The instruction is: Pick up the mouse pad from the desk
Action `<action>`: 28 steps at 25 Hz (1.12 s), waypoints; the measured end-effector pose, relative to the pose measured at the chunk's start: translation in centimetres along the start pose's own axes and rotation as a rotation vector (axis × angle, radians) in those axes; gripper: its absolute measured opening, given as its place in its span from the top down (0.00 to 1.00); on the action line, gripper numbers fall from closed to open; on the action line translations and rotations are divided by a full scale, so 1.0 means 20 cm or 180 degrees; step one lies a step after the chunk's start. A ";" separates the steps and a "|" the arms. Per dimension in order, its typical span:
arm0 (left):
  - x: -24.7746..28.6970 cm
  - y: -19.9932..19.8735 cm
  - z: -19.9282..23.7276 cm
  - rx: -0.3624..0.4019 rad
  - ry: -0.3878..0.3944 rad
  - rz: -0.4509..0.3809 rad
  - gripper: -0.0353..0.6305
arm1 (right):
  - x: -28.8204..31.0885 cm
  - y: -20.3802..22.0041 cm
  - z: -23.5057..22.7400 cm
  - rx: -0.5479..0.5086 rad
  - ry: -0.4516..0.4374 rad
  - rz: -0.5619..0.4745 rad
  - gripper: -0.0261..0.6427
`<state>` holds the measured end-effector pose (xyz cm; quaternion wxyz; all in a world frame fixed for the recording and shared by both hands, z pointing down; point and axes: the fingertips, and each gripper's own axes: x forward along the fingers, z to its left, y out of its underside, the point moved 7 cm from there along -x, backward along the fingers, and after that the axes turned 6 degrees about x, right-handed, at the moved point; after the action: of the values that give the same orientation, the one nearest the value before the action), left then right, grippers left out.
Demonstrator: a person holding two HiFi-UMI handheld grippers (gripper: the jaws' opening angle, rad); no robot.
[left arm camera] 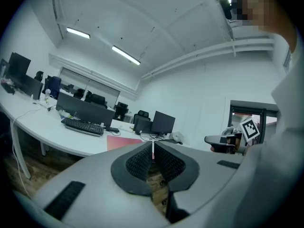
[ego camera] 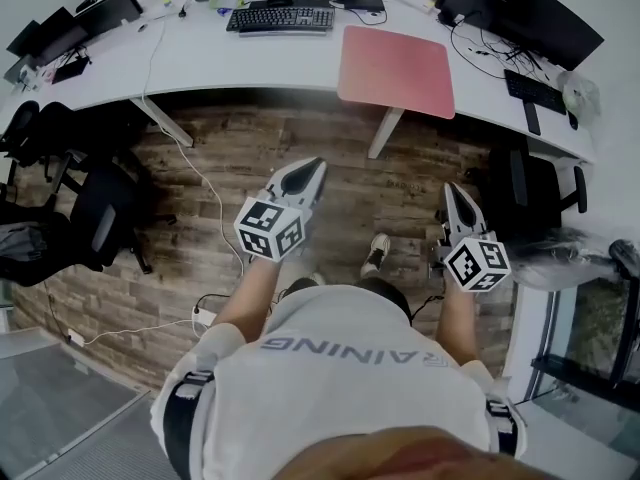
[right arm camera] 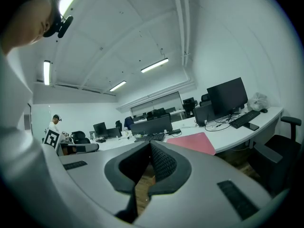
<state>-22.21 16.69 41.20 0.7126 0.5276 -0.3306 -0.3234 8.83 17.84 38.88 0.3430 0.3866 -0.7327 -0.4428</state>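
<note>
A pink-red mouse pad (ego camera: pixel 396 70) lies on the white desk (ego camera: pixel 200 58), its near edge reaching the desk's front rim. It also shows as a flat pink patch in the left gripper view (left arm camera: pixel 121 141) and the right gripper view (right arm camera: pixel 194 142). Both grippers are held in the air over the wooden floor, well short of the desk. My left gripper (ego camera: pixel 318 163) is shut with nothing in it, its tips meeting (left arm camera: pixel 152 148). My right gripper (ego camera: pixel 452 188) is also shut and empty, pads together (right arm camera: pixel 150 146).
A black keyboard (ego camera: pixel 281 18) and monitors stand left of the pad, another keyboard (ego camera: pixel 537 93) to its right. A desk leg (ego camera: pixel 384 133) stands under the pad. Black chairs (ego camera: pixel 100 218) sit at the left, one (ego camera: pixel 530 193) at the right. A white cable (ego camera: pixel 205 183) trails across the floor.
</note>
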 end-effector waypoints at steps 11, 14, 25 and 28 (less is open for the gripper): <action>0.56 -0.17 0.02 0.0113 -0.0200 -0.0007 0.88 | 0.40 -0.29 -0.49 0.0041 -0.0174 0.0036 0.93; 0.74 -0.20 0.01 0.0113 -0.0281 0.0009 0.88 | 0.50 -0.37 -0.66 0.0049 -0.0225 0.0080 0.93; 1.31 -0.21 -0.04 0.0122 -0.0648 0.0120 0.88 | 0.84 -0.51 -1.25 0.0159 -0.0394 0.0156 0.93; 1.39 -0.21 -0.01 0.0134 -0.0712 0.0166 0.88 | 0.92 -0.52 -1.32 0.0228 -0.0433 0.0169 0.93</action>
<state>-6.71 -6.69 40.65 0.6681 0.4943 -0.4284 -0.3546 25.18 -11.51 42.20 0.2900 0.3480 -0.7797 -0.4323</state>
